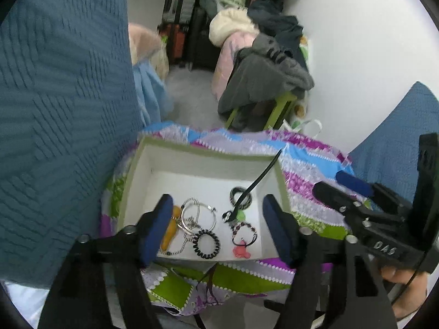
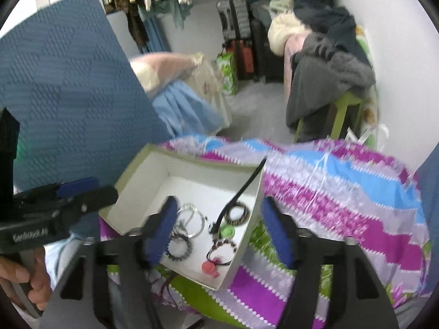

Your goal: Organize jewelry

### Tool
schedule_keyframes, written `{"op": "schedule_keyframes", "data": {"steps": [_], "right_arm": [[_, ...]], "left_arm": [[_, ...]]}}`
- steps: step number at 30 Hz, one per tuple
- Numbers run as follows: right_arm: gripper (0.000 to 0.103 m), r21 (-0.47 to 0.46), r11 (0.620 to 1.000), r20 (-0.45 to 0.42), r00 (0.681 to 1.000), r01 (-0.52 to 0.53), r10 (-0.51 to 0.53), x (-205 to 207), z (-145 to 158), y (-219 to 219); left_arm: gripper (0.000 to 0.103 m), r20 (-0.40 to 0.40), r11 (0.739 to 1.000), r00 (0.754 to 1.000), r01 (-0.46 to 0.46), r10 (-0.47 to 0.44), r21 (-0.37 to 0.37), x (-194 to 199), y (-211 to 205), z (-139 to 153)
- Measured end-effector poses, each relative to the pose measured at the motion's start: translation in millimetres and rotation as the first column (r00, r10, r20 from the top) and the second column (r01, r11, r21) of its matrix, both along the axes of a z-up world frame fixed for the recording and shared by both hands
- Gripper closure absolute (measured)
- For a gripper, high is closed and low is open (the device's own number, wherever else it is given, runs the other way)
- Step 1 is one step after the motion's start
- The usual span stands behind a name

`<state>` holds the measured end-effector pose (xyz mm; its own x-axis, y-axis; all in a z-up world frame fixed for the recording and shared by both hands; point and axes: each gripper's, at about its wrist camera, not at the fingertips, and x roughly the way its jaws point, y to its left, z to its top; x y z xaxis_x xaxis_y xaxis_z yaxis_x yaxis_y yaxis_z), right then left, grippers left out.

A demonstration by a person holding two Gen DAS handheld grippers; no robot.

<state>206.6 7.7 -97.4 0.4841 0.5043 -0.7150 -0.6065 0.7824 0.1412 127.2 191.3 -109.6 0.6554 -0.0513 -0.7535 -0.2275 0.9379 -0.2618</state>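
Your left gripper (image 1: 216, 230) and right gripper (image 2: 216, 233) both hover wide open and empty over the box (image 1: 203, 153) on the striped cloth (image 2: 343, 192), where bracelets (image 1: 197, 213), hair ties (image 1: 207, 244) and a black strap (image 1: 258, 181) already lie, so little seems left.

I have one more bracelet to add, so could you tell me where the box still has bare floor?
The white box is bare along its far wall and in its far-left corner. The near half is crowded: silver bangles, black spiral hair tie, beaded bracelet and black strap on the right.

Matt white card box (image 1: 192, 159), shiny metal hoops (image 1: 196, 215), woven quilt (image 2: 343, 181)
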Motion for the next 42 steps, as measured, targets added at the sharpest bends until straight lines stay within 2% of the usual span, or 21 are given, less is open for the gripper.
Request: {"op": "schedule_keyframes", "data": {"steps": [3, 4, 5, 7, 11, 12, 13, 14, 17, 23, 26, 28, 36, 42], "right_arm": [[0.024, 0.035, 0.999, 0.059, 0.998, 0.002, -0.005, -5.1, 34.7, -6.2], [0.016, 0.048, 0.999, 0.082, 0.997, 0.007, -0.011, -7.8, 45.2, -8.6], [0.008, 0.061, 0.998, 0.110, 0.994, 0.012, -0.019, -10.9, 56.0, -11.3], [0.001, 0.098, 0.995, 0.164, 0.986, 0.027, -0.043, -18.8, 78.8, -18.8], [0.000, 0.167, 0.985, 0.190, 0.978, 0.051, -0.083, -31.1, 109.5, -33.9], [0.000, 0.174, 0.983, 0.199, 0.976, 0.057, -0.092, -35.4, 115.4, -37.2], [0.000, 0.179, 0.982, 0.208, 0.973, 0.062, -0.099, -38.7, 119.4, -39.8], [0.000, 0.182, 0.981, 0.213, 0.971, 0.068, -0.107, -41.7, 122.5, -41.7], [0.000, 0.178, 0.981, 0.222, 0.968, 0.081, -0.120, -54.6, 129.6, -46.6], [0.000, 0.171, 0.982, 0.258, 0.958, 0.084, -0.127, -83.1, 131.4, -59.7], [0.000, 0.178, 0.980, 0.260, 0.956, 0.089, -0.134, -96.4, 128.5, -68.2], [0.000, 0.181, 0.978, 0.274, 0.950, 0.100, -0.148, -104.1, 122.9, -72.1], [0.000, 0.118, 0.986, 0.210, 0.967, 0.119, -0.142, -111.9, 89.4, -73.7], [0.000, 0.106, 0.985, 0.203, 0.967, 0.137, -0.157, -118.7, 75.8, -75.8]], "left_arm": [[0.028, 0.035, 1.000, 0.999, -0.002, 0.001, 0.026, -7.4, -2.2, 24.5], [0.021, 0.052, 0.999, 0.999, -0.004, 0.002, 0.036, -11.1, -3.4, 34.3], [0.019, 0.068, 0.999, 0.998, -0.010, 0.007, 0.047, -14.8, -3.8, 42.7], [0.018, 0.107, 0.998, 0.994, -0.024, 0.017, 0.063, -23.5, -5.9, 61.8], [0.015, 0.145, 0.996, 0.989, -0.046, 0.033, 0.081, -38.3, -9.5, 90.0], [0.013, 0.168, 0.996, 0.985, -0.045, 0.031, 0.082, -45.7, -12.3, 100.3], [0.007, 0.184, 0.995, 0.983, -0.046, 0.029, 0.089, -49.6, -14.9, 106.3], [0.001, 0.194, 0.992, 0.980, -0.059, 0.036, 0.116, -55.0, -19.6, 113.3], [0.000, 0.218, 0.982, 0.975, -0.073, 0.034, 0.174, -65.9, -32.9, 124.1], [0.000, 0.235, 0.977, 0.972, -0.057, 0.007, 0.207, -83.1, -50.4, 128.9], [0.000, 0.241, 0.979, 0.971, -0.047, -0.002, 0.197, -94.3, -54.8, 129.8], [0.000, 0.222, 0.976, 0.975, -0.059, 0.011, 0.211, -96.8, -58.1, 126.8], [0.000, 0.183, 0.973, 0.983, -0.075, 0.035, 0.217, -103.0, -61.3, 112.0], [0.000, 0.170, 0.979, 0.985, -0.074, 0.041, 0.192, -111.3, -59.3, 99.2]]}}
